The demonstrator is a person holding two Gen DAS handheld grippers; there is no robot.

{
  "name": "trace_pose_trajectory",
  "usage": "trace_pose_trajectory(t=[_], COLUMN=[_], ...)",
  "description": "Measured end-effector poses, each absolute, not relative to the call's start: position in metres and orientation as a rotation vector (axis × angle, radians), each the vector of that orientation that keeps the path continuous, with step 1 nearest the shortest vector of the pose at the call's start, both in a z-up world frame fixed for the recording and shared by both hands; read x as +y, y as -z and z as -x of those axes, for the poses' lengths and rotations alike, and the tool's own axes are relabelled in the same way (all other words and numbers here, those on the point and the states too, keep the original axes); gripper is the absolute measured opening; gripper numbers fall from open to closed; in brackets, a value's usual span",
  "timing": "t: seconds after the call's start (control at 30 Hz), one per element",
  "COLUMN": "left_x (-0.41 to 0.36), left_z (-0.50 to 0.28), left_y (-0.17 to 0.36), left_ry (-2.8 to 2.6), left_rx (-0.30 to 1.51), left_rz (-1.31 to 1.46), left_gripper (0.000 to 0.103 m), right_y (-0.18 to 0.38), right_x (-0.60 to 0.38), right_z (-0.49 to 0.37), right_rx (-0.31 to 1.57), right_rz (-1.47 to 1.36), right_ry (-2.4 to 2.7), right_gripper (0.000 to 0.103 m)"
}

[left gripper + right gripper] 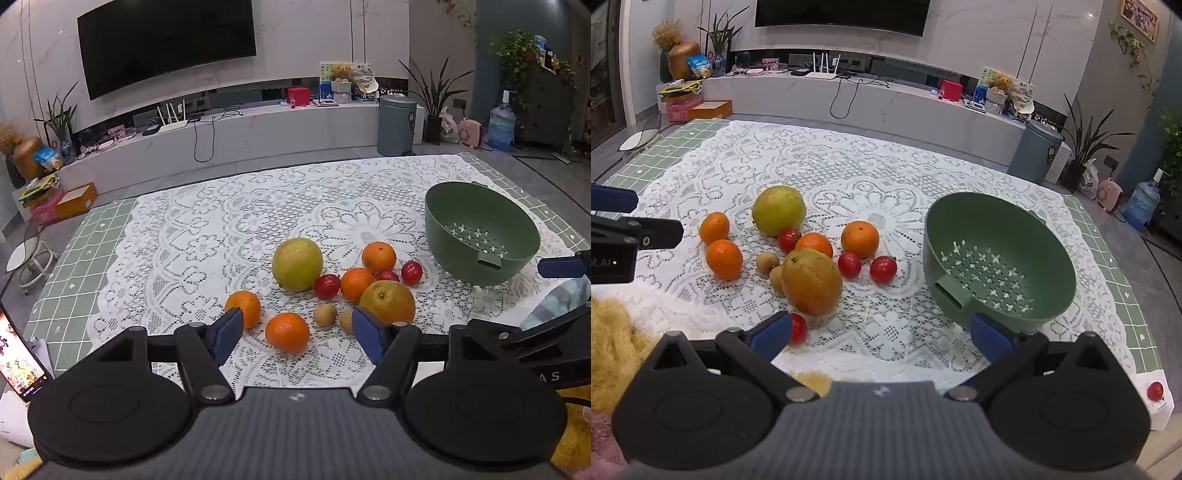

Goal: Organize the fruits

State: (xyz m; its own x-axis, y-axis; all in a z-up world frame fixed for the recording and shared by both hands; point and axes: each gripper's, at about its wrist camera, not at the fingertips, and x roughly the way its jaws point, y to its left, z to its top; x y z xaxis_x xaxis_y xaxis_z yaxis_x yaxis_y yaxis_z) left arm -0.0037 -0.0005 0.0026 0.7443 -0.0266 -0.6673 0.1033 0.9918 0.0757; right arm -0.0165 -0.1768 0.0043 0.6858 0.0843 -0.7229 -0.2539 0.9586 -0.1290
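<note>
Fruits lie loose on the lace cloth: a yellow-green pear (pixel 297 263) (pixel 778 210), a brown-orange pear (pixel 388 302) (pixel 812 281), several oranges such as the nearest one (pixel 287 331) (pixel 724 259), several red tomatoes (pixel 327 286) (pixel 883 269) and two small brown fruits (pixel 325 314) (pixel 767 263). An empty green colander bowl (pixel 480 236) (pixel 997 254) stands right of them. My left gripper (pixel 297 334) is open and empty, low before the nearest orange. My right gripper (pixel 882 334) is open and empty, between the pile and the bowl; a tomato (pixel 798 328) lies by its left finger.
The table carries a white lace cloth (pixel 207 229) over a green checked one (pixel 85 258). A phone (pixel 16 358) leans at the left edge. A small tomato (pixel 1155 390) lies on a white card at the right corner. Yellow fuzzy fabric (pixel 613 343) lies at the near left.
</note>
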Motion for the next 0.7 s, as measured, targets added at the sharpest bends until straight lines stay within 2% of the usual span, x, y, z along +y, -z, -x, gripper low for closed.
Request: trace_pose_trajectory(t=[0.7], left_x=[0.0013], left_z=[0.0052], left_y=[0.0002], left_ry=[0.070], left_rx=[0.739], left_rz=[-0.095], left_gripper=[0.080], right_y=[0.0010], right_x=[-0.1754], right_z=[0.0145], right_rx=[0.823], right_rz=[0.235], right_ry=[-0.178], right_gripper=[0.099])
